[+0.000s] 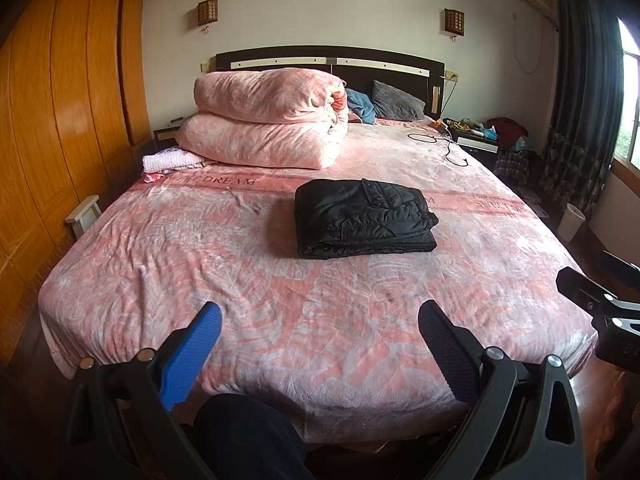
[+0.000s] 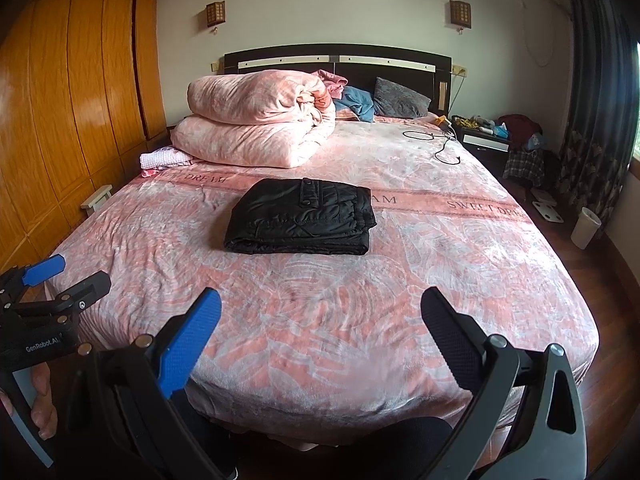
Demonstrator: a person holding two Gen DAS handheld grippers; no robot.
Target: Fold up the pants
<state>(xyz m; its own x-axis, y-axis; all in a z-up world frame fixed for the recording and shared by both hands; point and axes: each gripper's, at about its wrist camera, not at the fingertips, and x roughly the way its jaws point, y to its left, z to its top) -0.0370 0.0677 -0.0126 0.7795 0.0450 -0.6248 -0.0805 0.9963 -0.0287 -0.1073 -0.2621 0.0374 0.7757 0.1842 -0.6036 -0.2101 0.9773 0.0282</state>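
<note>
My pants (image 1: 362, 218) lie at 12 o'clock, folded into a compact black stack mid-bed (image 1: 280, 340), so I judge the fold done. I hold my left gripper (image 1: 320, 324) and right gripper (image 2: 320, 312) back over the near edge, both spread wide and empty. The quilt (image 1: 264, 120) sits at 11 o'clock, well apart. The 2 tools have bare blanket all around the pants for moving.

I see folded black quilted pants (image 1: 362, 218) with a slight synthetic sheen at frame centre, on a plush pink fleece bedspread (image 1: 280, 320); at far left, a glossy orange wooden wardrobe (image 1: 60, 100).
</note>
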